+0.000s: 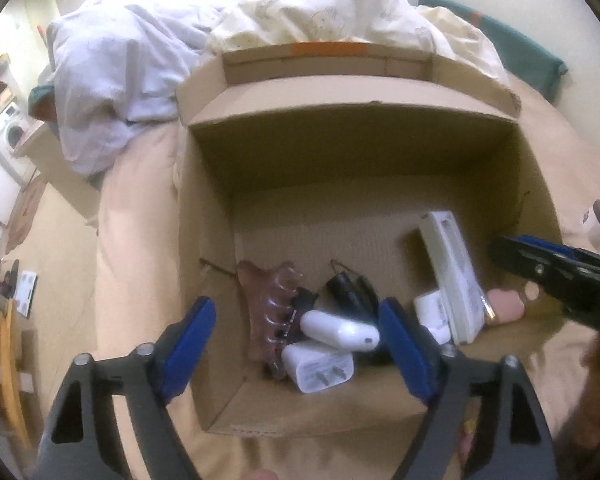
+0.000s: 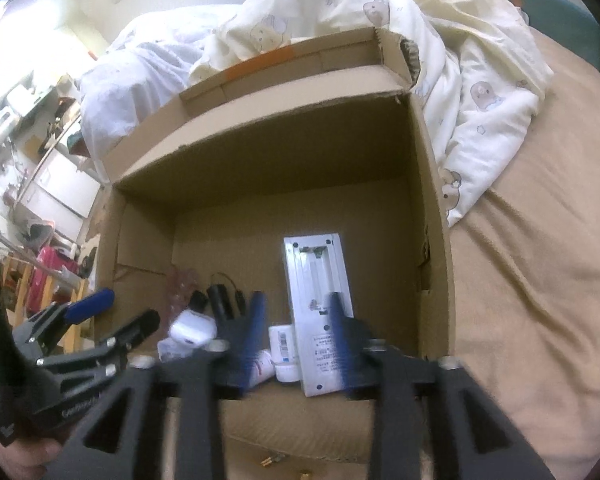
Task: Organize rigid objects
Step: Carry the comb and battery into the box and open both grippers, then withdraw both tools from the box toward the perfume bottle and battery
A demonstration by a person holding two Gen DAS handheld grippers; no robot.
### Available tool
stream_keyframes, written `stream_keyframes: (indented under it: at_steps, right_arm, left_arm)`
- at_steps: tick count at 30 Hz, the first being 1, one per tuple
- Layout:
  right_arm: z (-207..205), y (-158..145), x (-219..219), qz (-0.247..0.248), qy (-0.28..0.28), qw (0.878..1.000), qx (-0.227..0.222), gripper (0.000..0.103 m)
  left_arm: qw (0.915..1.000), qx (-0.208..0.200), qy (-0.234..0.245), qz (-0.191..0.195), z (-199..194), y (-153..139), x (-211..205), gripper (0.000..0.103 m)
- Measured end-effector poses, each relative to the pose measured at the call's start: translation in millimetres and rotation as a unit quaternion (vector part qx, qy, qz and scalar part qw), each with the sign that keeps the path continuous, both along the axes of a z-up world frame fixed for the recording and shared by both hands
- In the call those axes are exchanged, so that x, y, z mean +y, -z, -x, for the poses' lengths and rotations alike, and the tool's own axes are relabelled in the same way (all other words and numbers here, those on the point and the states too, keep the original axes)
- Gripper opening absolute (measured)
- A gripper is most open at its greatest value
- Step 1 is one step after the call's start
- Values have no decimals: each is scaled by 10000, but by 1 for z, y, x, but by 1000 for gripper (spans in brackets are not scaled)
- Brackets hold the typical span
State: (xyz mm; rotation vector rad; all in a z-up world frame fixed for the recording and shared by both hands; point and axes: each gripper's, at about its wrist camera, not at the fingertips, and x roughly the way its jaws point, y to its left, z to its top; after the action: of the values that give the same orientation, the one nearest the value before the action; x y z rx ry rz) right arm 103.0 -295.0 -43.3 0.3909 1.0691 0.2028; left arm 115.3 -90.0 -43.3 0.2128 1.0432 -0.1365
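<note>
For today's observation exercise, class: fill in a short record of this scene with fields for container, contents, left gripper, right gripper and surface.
container: open brown cardboard box
contents: translucent pink plastic hair claw, white plug-in charger, long white rectangular remote, small black items
left gripper: jaws wide open above the box
right gripper: jaws open, empty, over the remote
surface: beige bed sheet

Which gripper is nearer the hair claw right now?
Left. The left gripper hangs open right over the hair claw at the box's left side. The right gripper is over the remote, farther right.
</note>
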Motion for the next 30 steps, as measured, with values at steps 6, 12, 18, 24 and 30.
stream_keyframes:
  at_steps: [6,12,18,24,30]
  right_arm:
    - [1,-12,-4,-143,91,9995,-249,87]
    - [2,-15,-4,-157,148,9990,-394,103]
    - [5,-17,-4,-87,167,9990,-408,103]
    - [10,-19,-6,-101,223,9990,-375,103]
    - [22,-27,-7,-87,201,9988,-439,103]
  left_arm:
    - [9998,51,-27,196,0,-4,2,101]
    - [9996,23,-82,260,1,-7,5,102]
    - [9996,76,-158,227,1,-7,8,102]
    - [9991,208,-167,336,5,-10,12,102]
    - [9993,117,-250,248,14,-22,16,102]
